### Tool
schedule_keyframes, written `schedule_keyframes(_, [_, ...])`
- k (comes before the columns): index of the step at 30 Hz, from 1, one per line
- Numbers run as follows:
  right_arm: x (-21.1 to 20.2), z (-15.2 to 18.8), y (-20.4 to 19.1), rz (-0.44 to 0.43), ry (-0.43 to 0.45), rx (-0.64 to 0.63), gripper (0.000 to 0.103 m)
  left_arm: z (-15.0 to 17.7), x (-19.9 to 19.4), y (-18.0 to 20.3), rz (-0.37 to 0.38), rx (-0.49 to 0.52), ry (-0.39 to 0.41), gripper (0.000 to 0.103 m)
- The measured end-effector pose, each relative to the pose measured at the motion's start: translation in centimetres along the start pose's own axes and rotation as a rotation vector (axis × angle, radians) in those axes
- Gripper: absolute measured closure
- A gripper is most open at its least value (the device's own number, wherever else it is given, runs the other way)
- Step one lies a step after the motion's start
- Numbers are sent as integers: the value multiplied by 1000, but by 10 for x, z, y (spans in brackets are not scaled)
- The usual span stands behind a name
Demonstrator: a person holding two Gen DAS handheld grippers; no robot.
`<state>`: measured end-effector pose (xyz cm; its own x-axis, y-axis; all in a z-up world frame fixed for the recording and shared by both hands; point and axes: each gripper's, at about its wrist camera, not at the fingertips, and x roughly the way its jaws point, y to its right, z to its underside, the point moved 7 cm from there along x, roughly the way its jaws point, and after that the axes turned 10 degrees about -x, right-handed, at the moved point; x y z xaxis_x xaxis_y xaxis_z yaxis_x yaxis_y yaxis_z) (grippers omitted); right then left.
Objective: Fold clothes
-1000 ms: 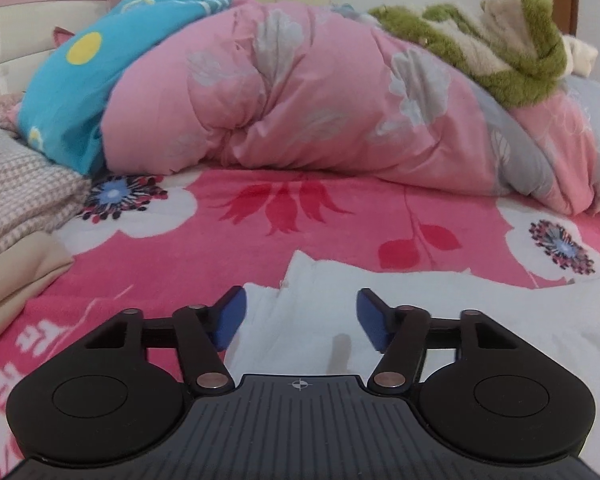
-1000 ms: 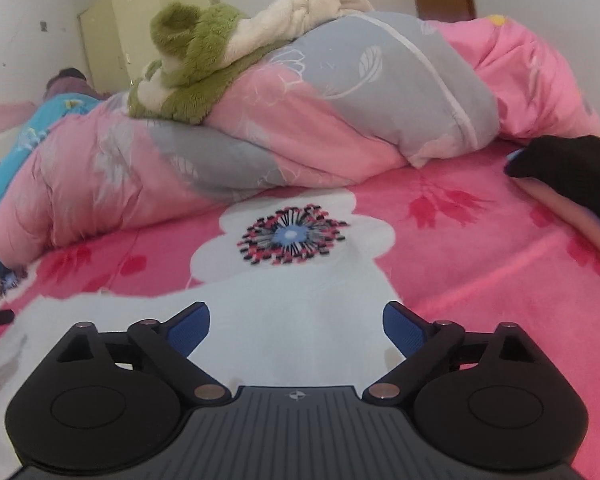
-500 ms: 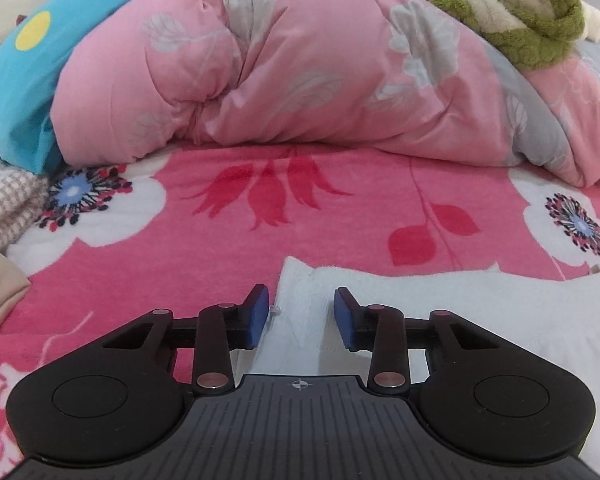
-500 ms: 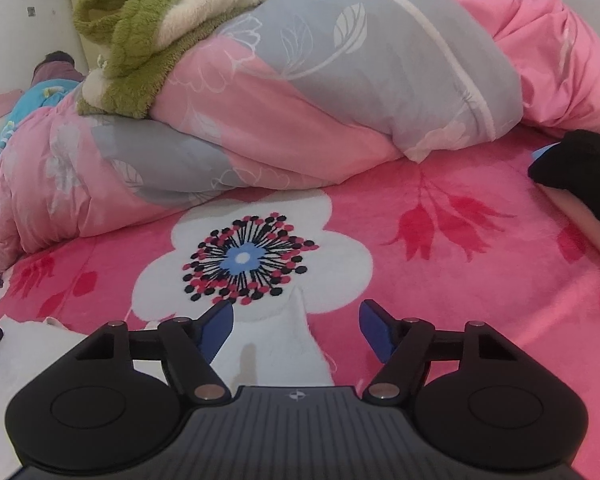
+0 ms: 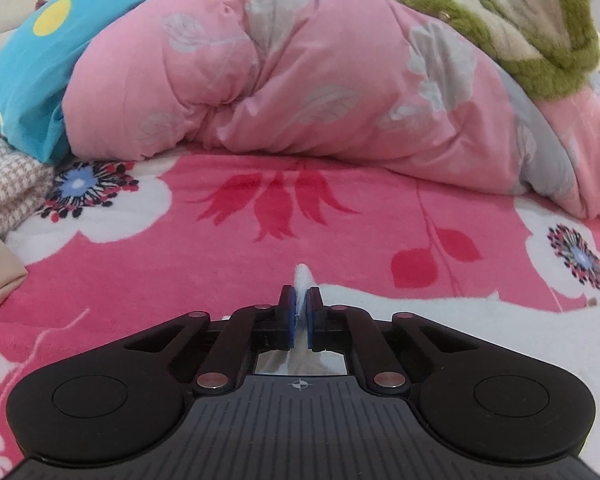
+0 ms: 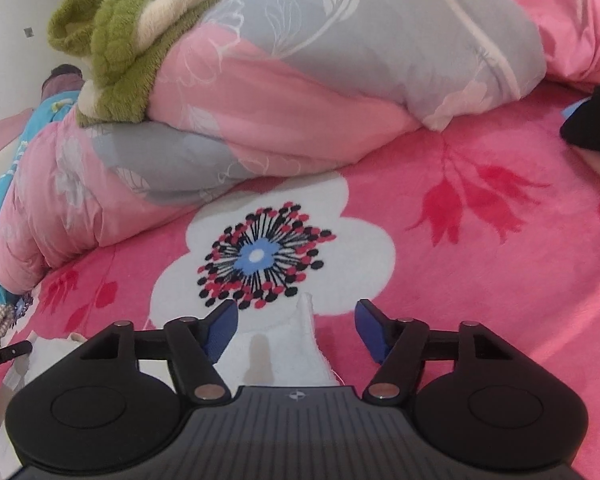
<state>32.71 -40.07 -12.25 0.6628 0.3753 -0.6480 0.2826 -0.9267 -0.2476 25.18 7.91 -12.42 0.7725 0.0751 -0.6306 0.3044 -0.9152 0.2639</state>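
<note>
Step in hand: I am taking hold of the two far corners of the white garment [image 5: 440, 312], which lies flat on the pink flowered bedspread [image 5: 228, 264] in front of the heaped pink quilt [image 5: 300, 80]; I judge this the start of a fold, with nothing turned over yet.
Left tongs [image 5: 299, 312]: clenched on the garment's far left corner; a tuft of white cloth pokes up past the blue pads [image 5: 287, 312].
Garment, left view: from the pinched corner its far edge runs off to the right across the bedspread.
Garment, right view: the far right corner [image 6: 306, 304] stands up as a small peak between my other tongs, just short of the big printed flower [image 6: 260, 256].
Right tongs [image 6: 296, 322]: the jaws have just been closing but stand apart, the pads on either side of the corner and not pressing it.
Long axis: as far as I can see, the far edge lies left to right between my two hands; how far the cloth reaches toward me is hidden under the tongs.
Next move: I reckon the right tongs must finish pinching that peak, then both corners lift together and level, so the edge stays taut.
</note>
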Motion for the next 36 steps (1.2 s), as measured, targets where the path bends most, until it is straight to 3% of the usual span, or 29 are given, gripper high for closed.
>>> schedule_keyframes(8, [14,7,10,8,-44,37,46,0,-1,0,2,5,20,100])
schedule_keyframes(10, [13,8,8,-2,-40,30,62,0,-2,0,2,4,33,101])
schedule_keyframes(12, [12,10,6,-11,-36,24,91,-1,-5,-1,-1,2,52,101])
schedule_keyframes(14, [8,7,2,-3,-7,1,98,-3,-11,-2,2,-2,81,101])
schedule_keyframes(21, [-17,-12,-19,29,120,-83,100,-15,-36,-2,30,-20,175,102])
schedule_keyframes(25, [-29,-26,-28,18,178,-93,100,-18,-38,-7,24,-35,189,102])
schedule_keyframes(31, [-15,-25,-28,25,168,-89,100,-10,-24,-16,5,-60,148,102])
schedule_keyframes(36, [-9,-20,-23,21,170,-66,100,-15,-30,-13,17,-52,173,102])
